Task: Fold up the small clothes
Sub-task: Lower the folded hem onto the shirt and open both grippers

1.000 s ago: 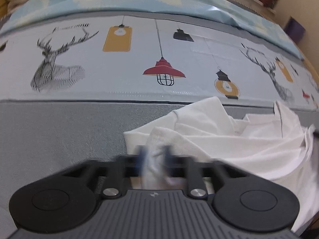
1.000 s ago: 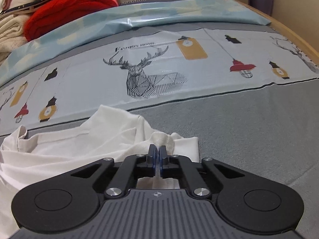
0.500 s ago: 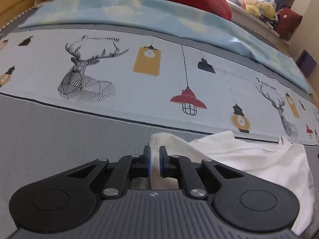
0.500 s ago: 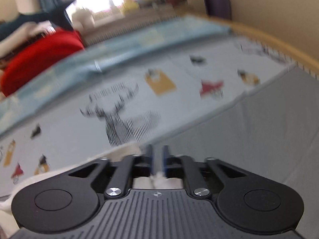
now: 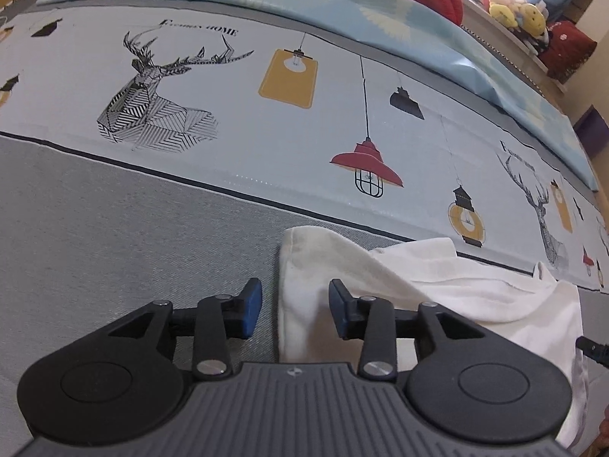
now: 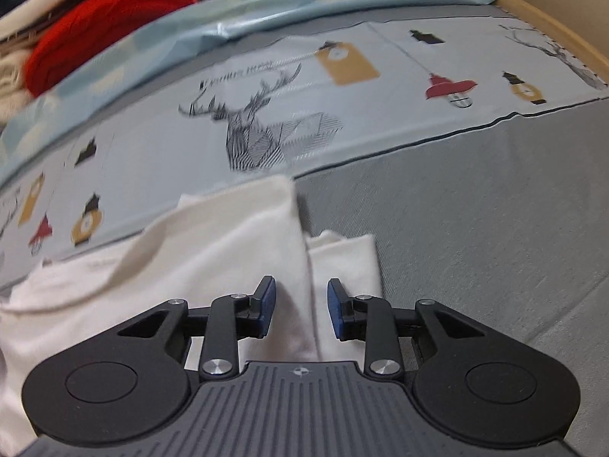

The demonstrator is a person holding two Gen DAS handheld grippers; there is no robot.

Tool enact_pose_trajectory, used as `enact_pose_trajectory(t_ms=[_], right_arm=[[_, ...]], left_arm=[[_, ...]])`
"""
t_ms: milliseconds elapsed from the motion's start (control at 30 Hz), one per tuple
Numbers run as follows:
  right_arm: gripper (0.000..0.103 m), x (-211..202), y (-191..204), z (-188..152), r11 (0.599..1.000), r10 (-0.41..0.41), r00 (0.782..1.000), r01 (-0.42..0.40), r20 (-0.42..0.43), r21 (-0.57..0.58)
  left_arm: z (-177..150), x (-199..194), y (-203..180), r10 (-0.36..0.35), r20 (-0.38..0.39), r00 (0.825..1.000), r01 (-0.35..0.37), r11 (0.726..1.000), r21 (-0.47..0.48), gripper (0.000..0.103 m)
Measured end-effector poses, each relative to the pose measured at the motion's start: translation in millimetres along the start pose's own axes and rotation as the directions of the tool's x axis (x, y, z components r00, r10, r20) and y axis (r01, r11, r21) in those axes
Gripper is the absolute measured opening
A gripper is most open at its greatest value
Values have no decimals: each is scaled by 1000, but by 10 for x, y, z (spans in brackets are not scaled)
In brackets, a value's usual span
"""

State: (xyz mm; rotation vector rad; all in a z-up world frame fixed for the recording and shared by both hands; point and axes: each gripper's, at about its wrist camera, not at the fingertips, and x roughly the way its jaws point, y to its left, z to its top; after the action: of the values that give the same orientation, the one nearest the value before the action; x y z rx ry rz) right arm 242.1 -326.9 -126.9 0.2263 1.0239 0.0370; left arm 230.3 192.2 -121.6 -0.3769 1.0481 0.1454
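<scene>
— Fingers?
— Spread wide on the left gripper (image 5: 291, 310), blue pads (image 5: 251, 306) apart, gripping nothing. Same on the right gripper (image 6: 300, 306): parted, empty.
— And the garment?
— White garment (image 5: 437, 285) flat on the grey band of the bed cover (image 5: 114, 236), near side. In the left view, folded left edge running straight between the pads, not pinched by either. In the right view, white garment (image 6: 228, 236) with two layers under the fingers, upper fold edge lying between the pads, a smaller flap (image 6: 348, 262) poking out to the right.
— Room around?
— Plenty of bare grey cover left of the cloth in the left view, right of it in the right view. Far corner of the fold just reaching the dark line where the printed strip (image 5: 304, 133) starts, deer and lamps on it.
— Obstacles?
— Nothing close. Further back a pale blue sheet (image 5: 342, 11), behind it a red bundle (image 6: 102, 19) and, far right, plush toys (image 5: 521, 11) on a ledge. Wooden bed edge (image 6: 552, 34) far right.
</scene>
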Motion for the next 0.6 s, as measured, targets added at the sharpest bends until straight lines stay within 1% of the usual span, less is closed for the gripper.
enact_pose_trajectory(t_ms=[33, 67, 100, 133, 167, 200, 233, 267, 300, 333, 367, 400, 433, 467, 500, 533, 567, 600], right_arm=[[25, -1, 23, -14, 1000, -3, 1000, 3, 4, -15], [3, -10, 45, -22, 1000, -6, 1000, 6, 13, -29], [2, -27, 62, -23, 999, -7, 1000, 8, 27, -41], [2, -61, 56, -15, 999, -7, 999, 8, 47, -40], [2, -106, 39, -6, 1000, 0, 997, 2, 71, -27], [2, -154, 11, 14, 1000, 7, 995, -6, 98, -2], [2, -200, -28, 36, 999, 11, 992, -16, 127, 31], [1, -251, -71, 49, 998, 20, 988, -30, 153, 63], [1, -291, -102, 57, 996, 20, 984, -36, 176, 86], [1, -305, -117, 60, 995, 5, 982, -23, 187, 95], [1, -300, -120, 61, 996, -20, 982, 2, 189, 94], [1, -280, -135, 60, 995, -44, 982, 26, 182, 98], [1, -258, -153, 55, 993, -51, 984, 32, 170, 109], [2, -225, -176, 51, 992, -53, 988, 35, 148, 121], [5, -173, -194, 47, 991, -53, 993, 39, 110, 126], [5, -110, -204, 36, 991, -45, 997, 37, 63, 125], [7, -60, -217, 21, 991, -40, 999, 37, 22, 125], [9, -34, -221, 10, 991, -38, 999, 38, 1, 126]], left_arm=[[3, 22, -10, 7, 4, 1000, -7, 1000, -4, 43], [7, 33, -23, 8, 10, 1000, -8, 1000, -3, 36], [14, 32, -43, -2, 22, 1000, 1, 1000, 10, 4], [31, 0, -73, 9, 49, 999, -10, 999, 31, 5], [51, -69, -98, 23, 103, 994, -28, 999, 42, 5], [81, -157, -118, 16, 164, 986, -24, 999, 43, 5], [103, -239, -132, -5, 219, 976, -3, 999, 37, 5], [111, -294, -157, -11, 260, 965, 1, 999, 38, 5], [111, -309, -194, 2, 280, 960, -17, 999, 51, 5], [108, -290, -232, 17, 280, 960, -36, 997, 63, 6], [104, -238, -255, 30, 256, 966, -49, 996, 69, 10], [97, -167, -270, 48, 215, 975, -64, 996, 69, 11], [86, -102, -279, 64, 174, 983, -78, 994, 75, 12], [74, -67, -283, 78, 146, 986, -90, 992, 82, 13], [62, -75, -280, 80, 142, 987, -92, 992, 86, 13], [59, -103, -274, 73, 146, 987, -86, 993, 86, 14], [51, -141, -248, 61, 151, 987, -75, 994, 84, 17], [48, -173, -234, 46, 152, 987, -59, 995, 80, 22]])
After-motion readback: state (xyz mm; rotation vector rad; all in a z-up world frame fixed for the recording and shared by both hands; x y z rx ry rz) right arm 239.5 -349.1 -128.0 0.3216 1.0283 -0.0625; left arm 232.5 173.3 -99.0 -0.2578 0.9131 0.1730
